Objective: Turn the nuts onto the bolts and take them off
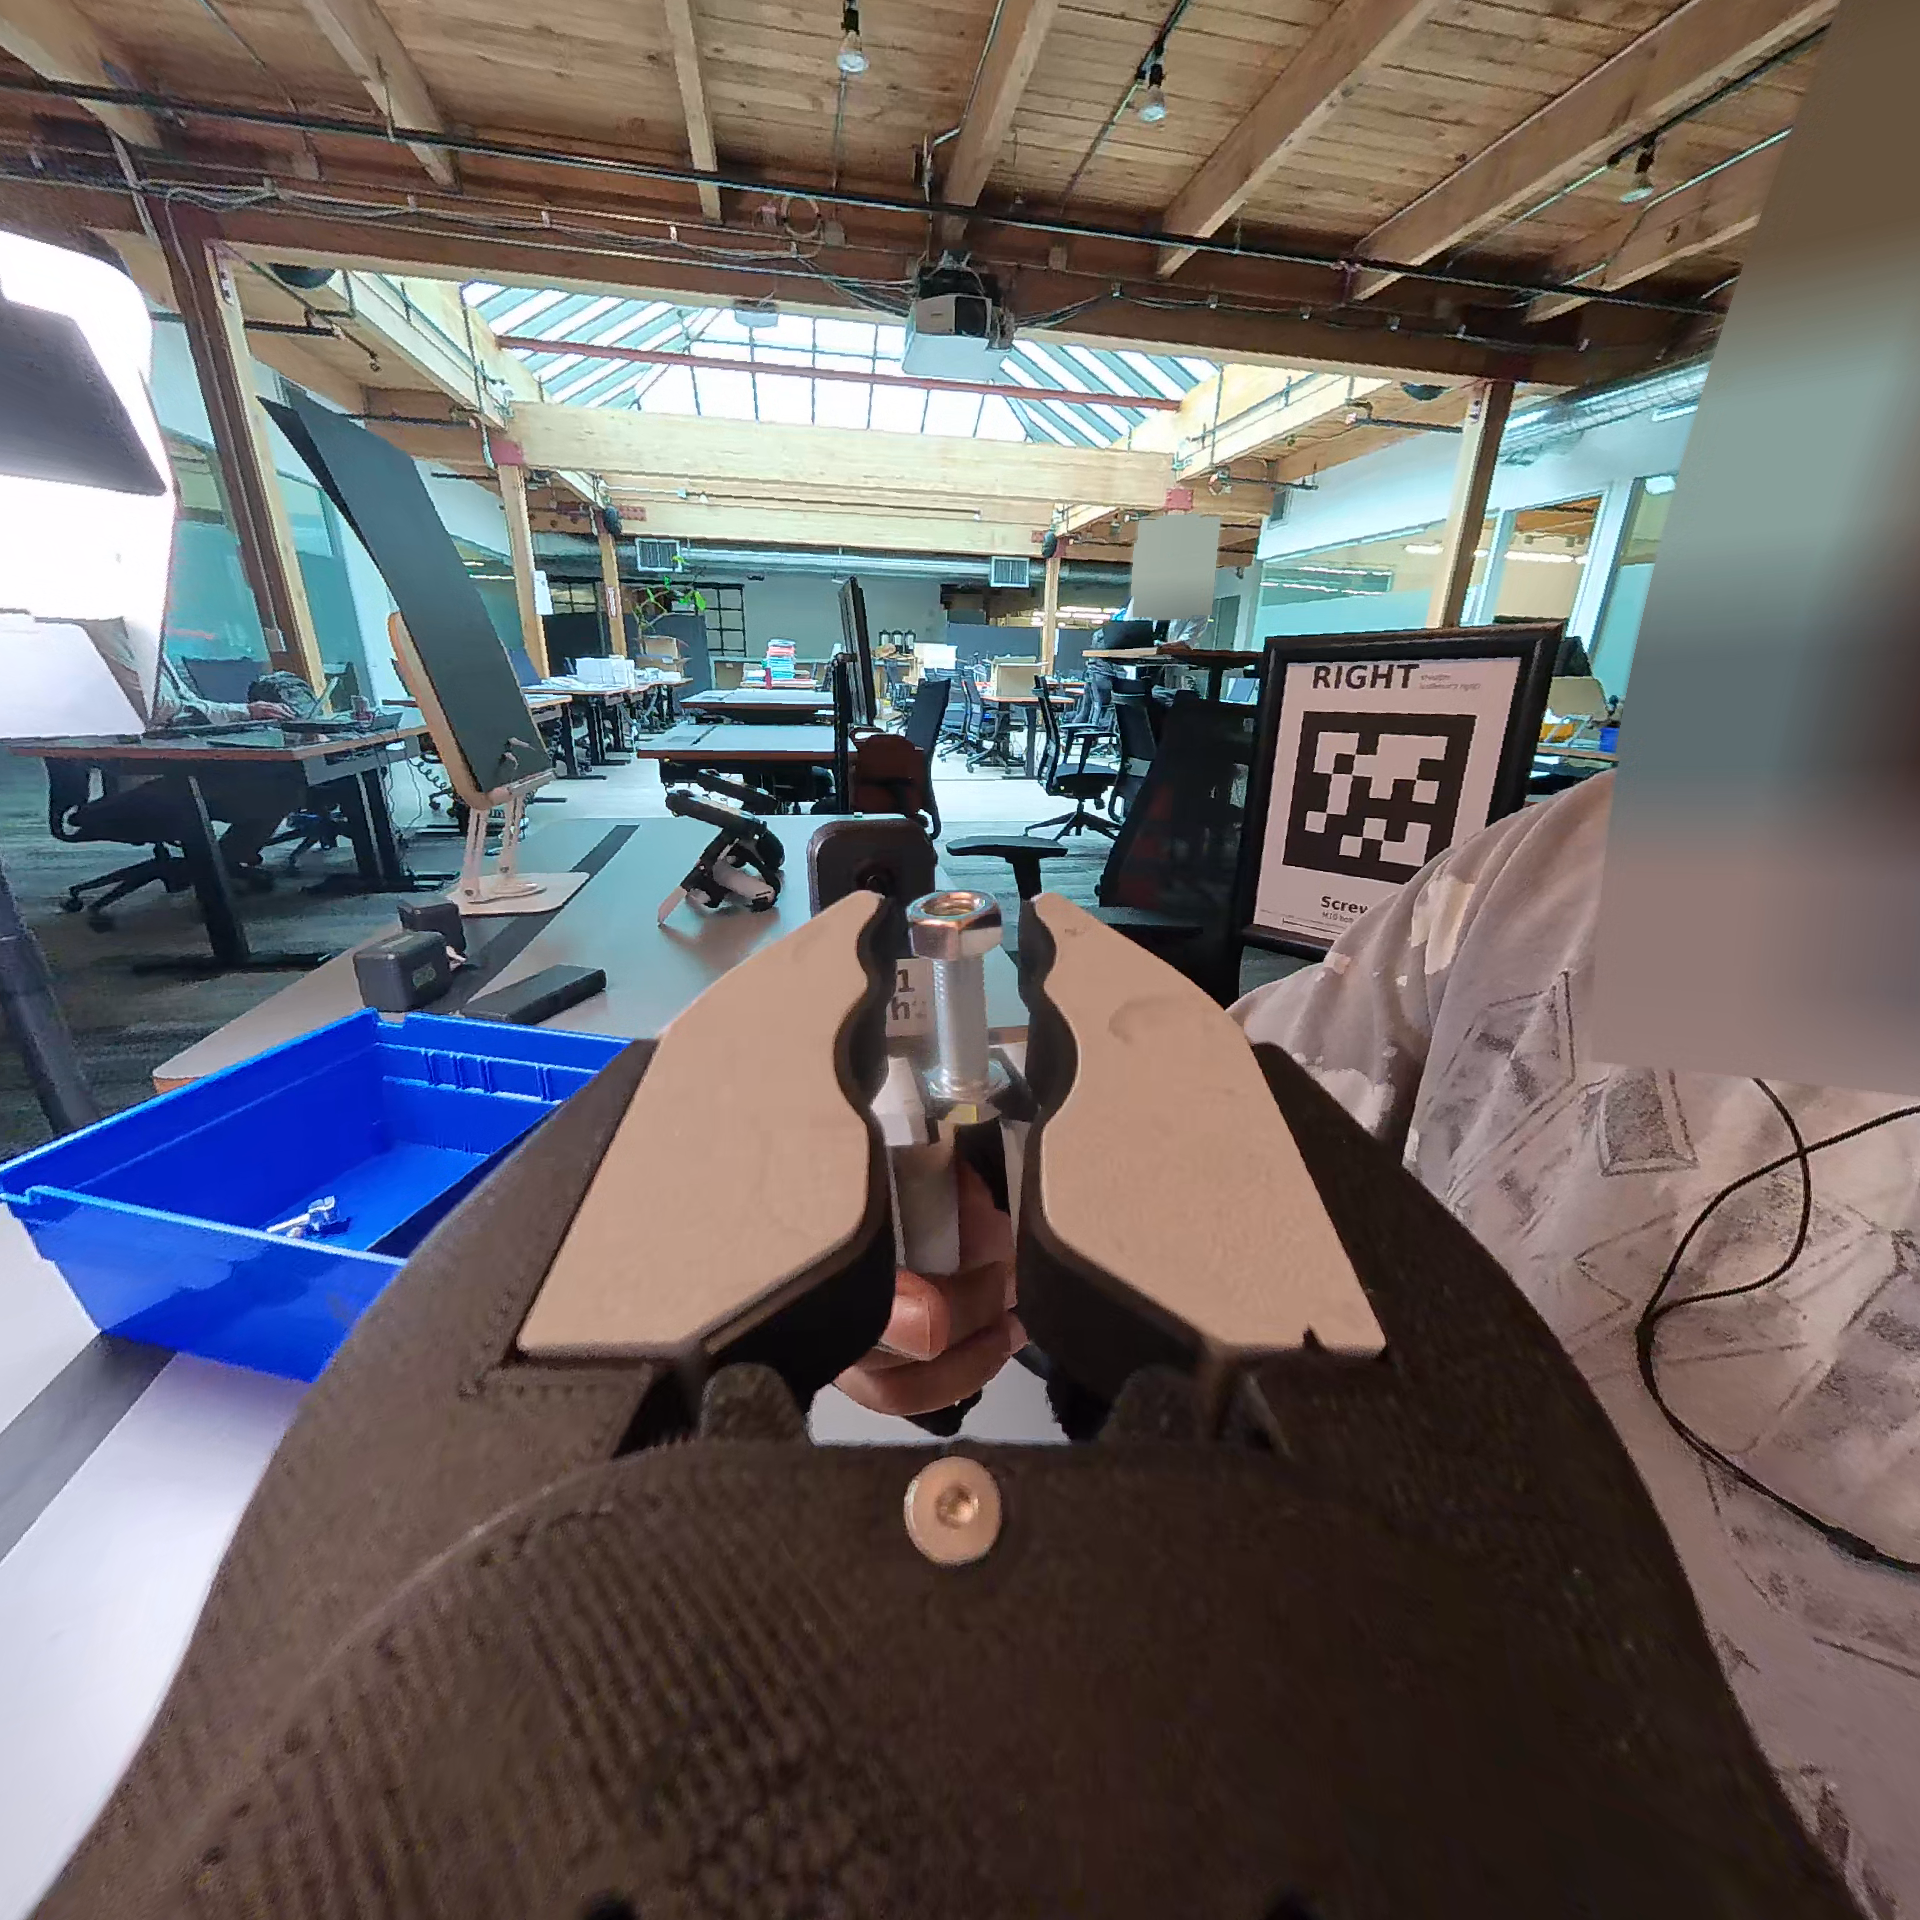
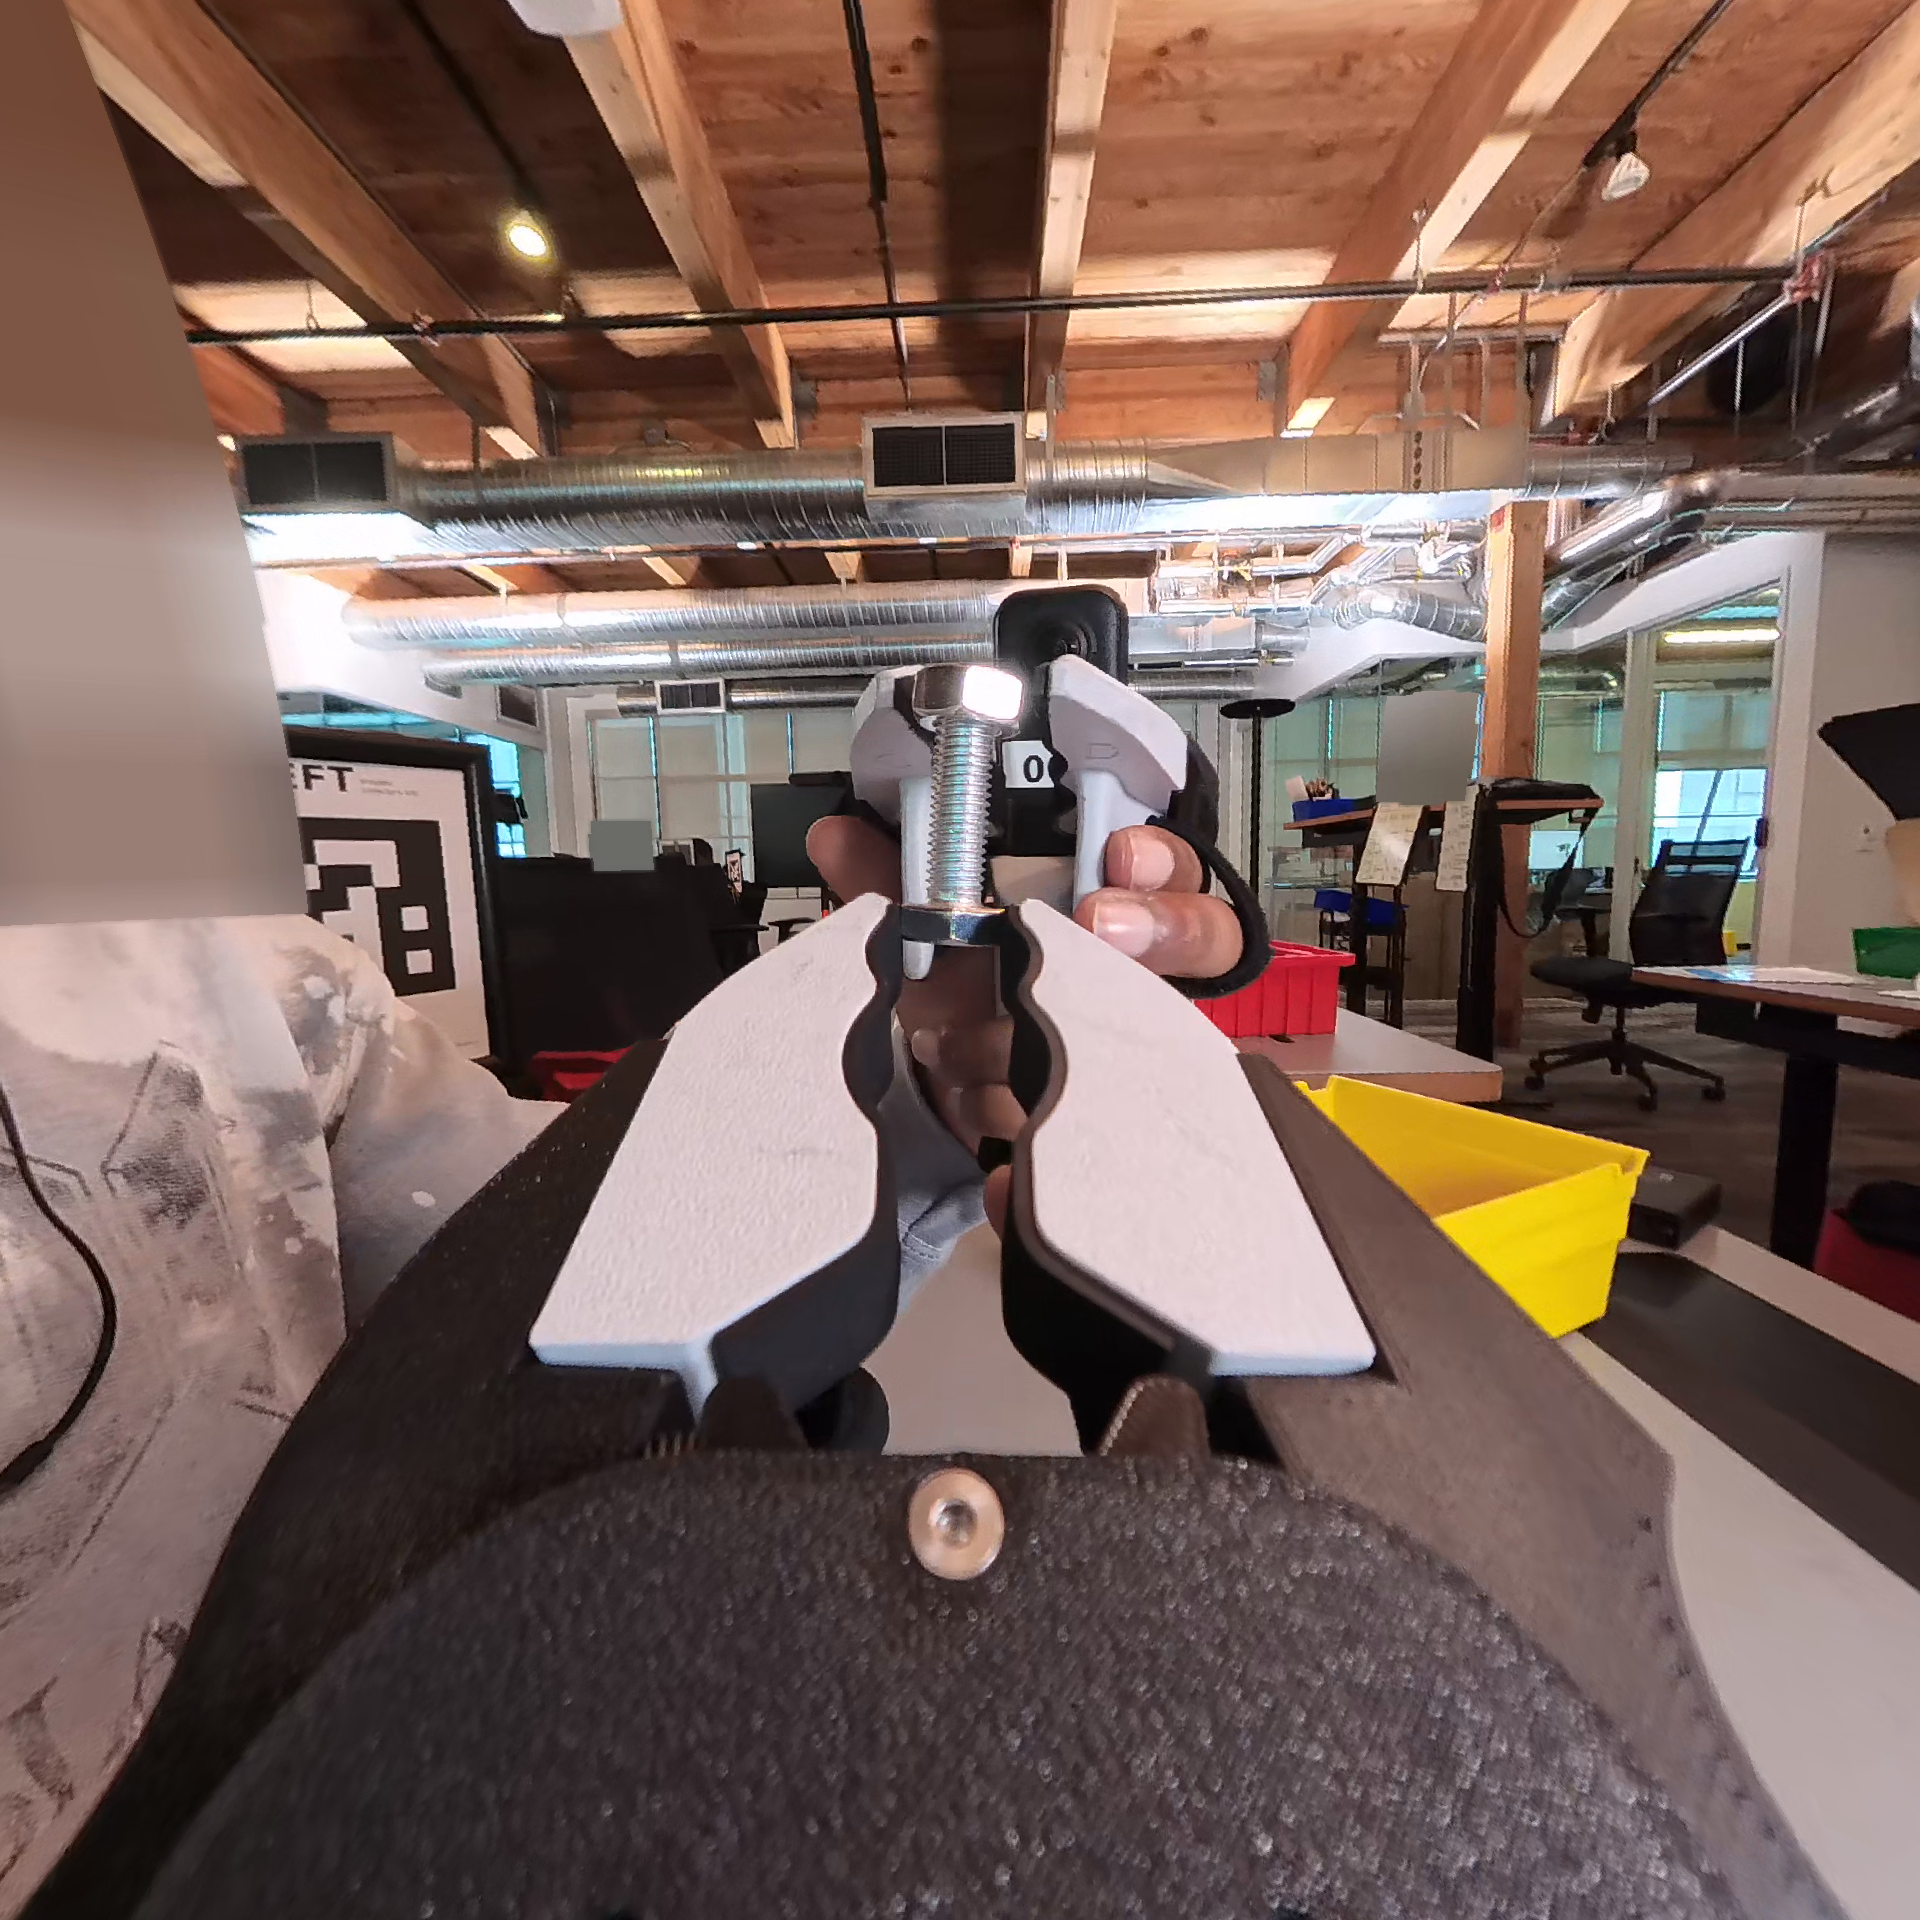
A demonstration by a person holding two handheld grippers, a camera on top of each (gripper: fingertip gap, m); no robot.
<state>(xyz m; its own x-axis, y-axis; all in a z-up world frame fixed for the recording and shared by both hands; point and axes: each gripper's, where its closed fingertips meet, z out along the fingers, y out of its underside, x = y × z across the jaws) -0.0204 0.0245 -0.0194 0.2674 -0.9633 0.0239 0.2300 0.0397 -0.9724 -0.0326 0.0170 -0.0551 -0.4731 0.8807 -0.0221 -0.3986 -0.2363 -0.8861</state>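
Bolt [image 2: 956, 810] head in left tool [image 1: 954, 920], nut [image 2: 951, 923] in right tool [image 2: 951, 914]

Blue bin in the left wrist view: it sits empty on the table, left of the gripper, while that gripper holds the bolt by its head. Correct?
Not quite: the blue bin is not empty. The left wrist view shows a small metal fastener lying in it. The rest stands: the bin sits on the table, left of the left gripper, which holds the bolt by its head.
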